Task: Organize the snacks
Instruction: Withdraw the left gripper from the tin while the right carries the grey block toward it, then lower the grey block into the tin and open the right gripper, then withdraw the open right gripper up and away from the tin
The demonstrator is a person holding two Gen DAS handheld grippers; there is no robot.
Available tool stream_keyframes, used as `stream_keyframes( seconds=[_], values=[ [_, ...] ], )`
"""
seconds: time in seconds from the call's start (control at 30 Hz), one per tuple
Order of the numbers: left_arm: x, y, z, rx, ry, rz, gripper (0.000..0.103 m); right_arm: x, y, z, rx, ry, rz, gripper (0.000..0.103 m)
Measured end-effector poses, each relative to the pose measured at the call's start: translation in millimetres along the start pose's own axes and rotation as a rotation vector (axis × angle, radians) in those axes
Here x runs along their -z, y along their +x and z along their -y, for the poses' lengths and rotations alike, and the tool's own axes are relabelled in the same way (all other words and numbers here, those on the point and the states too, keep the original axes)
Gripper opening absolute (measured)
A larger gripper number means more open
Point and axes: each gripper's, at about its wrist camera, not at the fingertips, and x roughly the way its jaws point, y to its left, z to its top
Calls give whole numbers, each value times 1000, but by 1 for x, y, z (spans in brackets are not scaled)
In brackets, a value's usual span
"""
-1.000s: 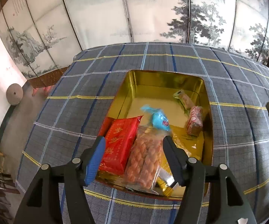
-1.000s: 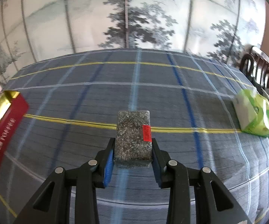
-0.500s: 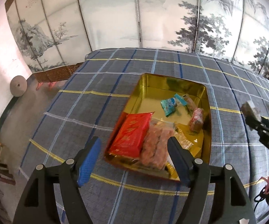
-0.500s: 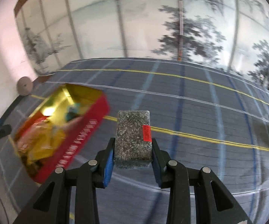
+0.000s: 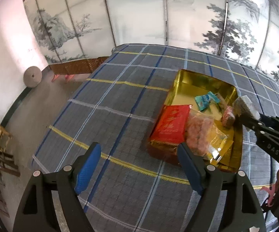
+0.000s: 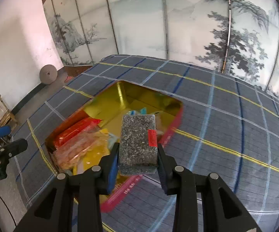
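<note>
Speckled grey block (image 6: 138,141) is pinched by the right hand-held gripper (image 6: 138,154) above the gold tin (image 6: 120,90), presumably for stowing with the other snacks. Left hand-held gripper (image 5: 139,166), jaws just opened and empty, is held beside the tin, over the bench (image 5: 120,116).

A painted folding screen (image 5: 139,15) stands behind the plaid tablecloth (image 5: 120,104); a round stone disc (image 5: 32,76) leans against the wall.

Right tool (image 6: 138,160) now over tin (image 6: 170,101)

Home rm: painted folding screen (image 6: 139,29), plaid tablecloth (image 6: 226,116).
</note>
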Motion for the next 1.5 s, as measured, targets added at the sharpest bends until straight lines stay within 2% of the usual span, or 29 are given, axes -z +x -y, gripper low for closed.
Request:
stream_keyframes(
  seconds=[0.33, 0.9, 1.0, 1.13, 1.33, 1.43, 1.5],
  values=[
    [7, 0, -11, -16, -17, -19, 79, -2, 25, -26, 35, -30, -49, 35],
    [9, -3, -9, -14, -5, -18, 83, 4, 37, -36, 70, -29, -86, 36],
    [11, -6, -7, -11, 2, -15, 83, 5, 32, -36, 67, -20, -77, 44],
    [12, -10, -3, -10, 4, -12, 83, 6, 18, -41, 79, -35, -44, 59],
    [14, -17, 6, 4, 8, -4, 84, 13, -13, -40, 105, -19, -3, 71],
    [16, -21, 13, 14, 14, 0, 85, 21, -30, -38, 137, -10, 15, 79],
    [17, -22, 18, 19, 17, 2, 85, 27, -39, -38, 161, -11, 17, 80]
  ],
)
